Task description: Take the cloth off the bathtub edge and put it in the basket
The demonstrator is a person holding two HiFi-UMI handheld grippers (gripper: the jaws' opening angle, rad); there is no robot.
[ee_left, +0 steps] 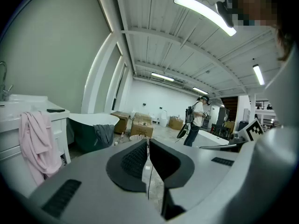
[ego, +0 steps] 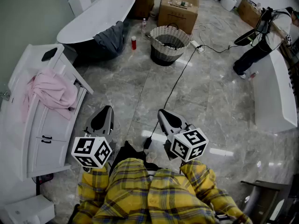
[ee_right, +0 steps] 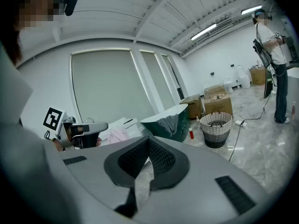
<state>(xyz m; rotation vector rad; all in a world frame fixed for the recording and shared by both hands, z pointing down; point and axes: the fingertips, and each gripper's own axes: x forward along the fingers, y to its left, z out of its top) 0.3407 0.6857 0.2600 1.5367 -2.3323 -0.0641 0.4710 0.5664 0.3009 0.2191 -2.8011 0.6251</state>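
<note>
The grey cloth (ego: 112, 38) is hanging over the bathtub (ego: 93, 17) edge left of the basket (ego: 164, 51), and I am holding the left gripper (ego: 105, 110) and the right gripper (ego: 162, 112) side by side well short of that basket, each with its jaws pressed together and pinching nothing.

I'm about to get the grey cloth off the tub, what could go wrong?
The black cable lies across the way to the basket; it could trip you. The red bottle stands between the grey cloth and the basket and might get knocked over. The pink cloth on the cabinet is the wrong one.
</note>
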